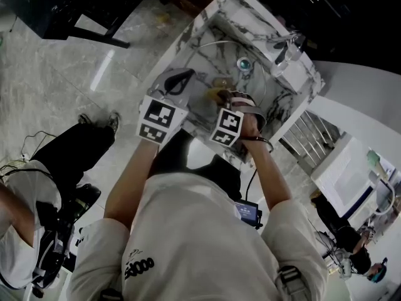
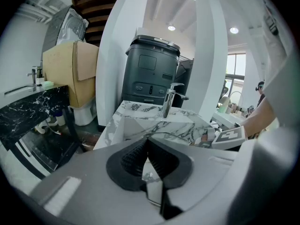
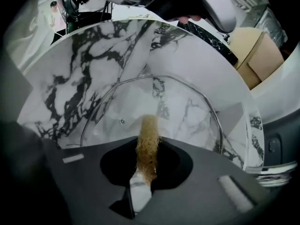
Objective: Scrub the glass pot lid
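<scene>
A chrome faucet (image 2: 168, 103) stands on the marble sink's (image 2: 135, 108) rim.

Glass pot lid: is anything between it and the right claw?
Nothing blocks it. Only the yellow-brown scrubber, pinched in the right claw, sits between the claw and the glass pot lid, and that is the thing meant to rub the glass.

Left gripper (image 1: 181, 78) and right gripper (image 1: 222, 96) reach into marble sink (image 1: 202, 21).
</scene>
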